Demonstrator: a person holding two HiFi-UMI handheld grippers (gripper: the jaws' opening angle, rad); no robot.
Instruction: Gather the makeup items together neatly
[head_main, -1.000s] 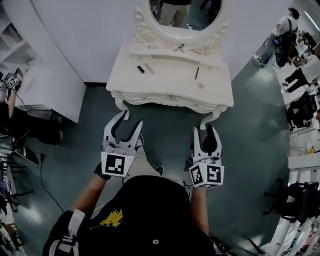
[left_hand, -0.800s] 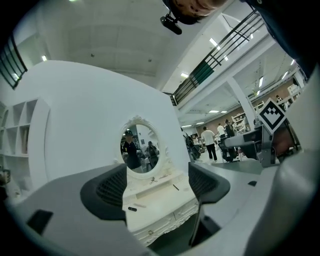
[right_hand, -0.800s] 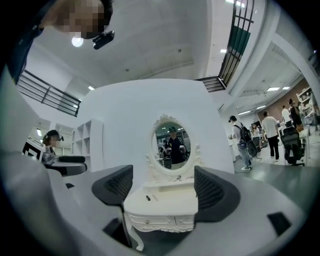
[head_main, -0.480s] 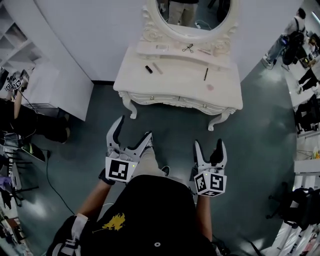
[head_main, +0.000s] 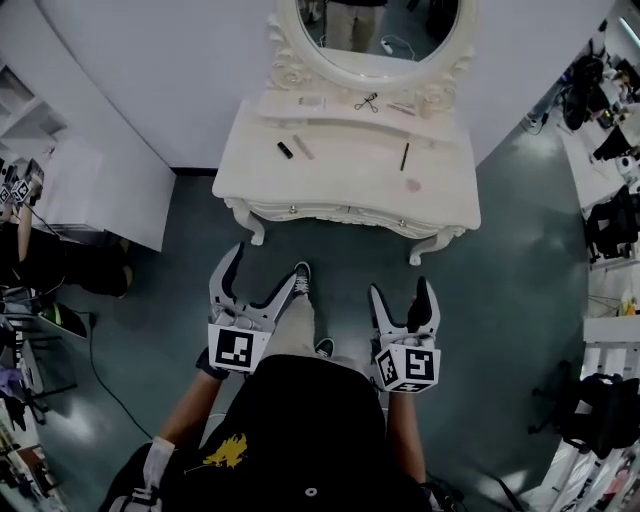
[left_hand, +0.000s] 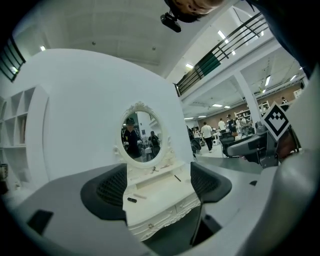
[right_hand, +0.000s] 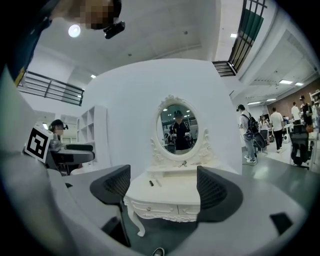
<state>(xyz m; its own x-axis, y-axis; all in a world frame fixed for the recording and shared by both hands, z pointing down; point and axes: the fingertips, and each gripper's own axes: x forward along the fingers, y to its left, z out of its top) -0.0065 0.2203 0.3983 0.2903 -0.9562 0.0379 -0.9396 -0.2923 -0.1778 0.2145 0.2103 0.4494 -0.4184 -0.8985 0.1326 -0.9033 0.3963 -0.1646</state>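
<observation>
The white dressing table (head_main: 340, 190) stands ahead of me, out of reach of both grippers. A short black tube (head_main: 285, 150) and a pale stick (head_main: 303, 148) lie on its top at the left. A black pencil (head_main: 405, 156) and a pink round item (head_main: 412, 185) lie at the right. An eyelash curler (head_main: 363, 101) and two small pale items rest on the raised shelf under the mirror. My left gripper (head_main: 265, 262) and right gripper (head_main: 400, 290) hang over the floor, both open and empty. Both gripper views frame the table (left_hand: 155, 200) (right_hand: 170, 197) between wide-spread jaws.
An oval mirror (head_main: 385, 30) rises behind the shelf against a white wall. A white shelf unit (head_main: 90, 190) stands to the left. People and furniture fill the right edge (head_main: 610, 140). Dark green floor (head_main: 500, 300) separates me from the table; my shoe (head_main: 301, 275) is under the left gripper.
Both grippers' jaws have spread wider than a second ago. The grippers have sunk slightly in the head view, and the table has stayed about as far away.
</observation>
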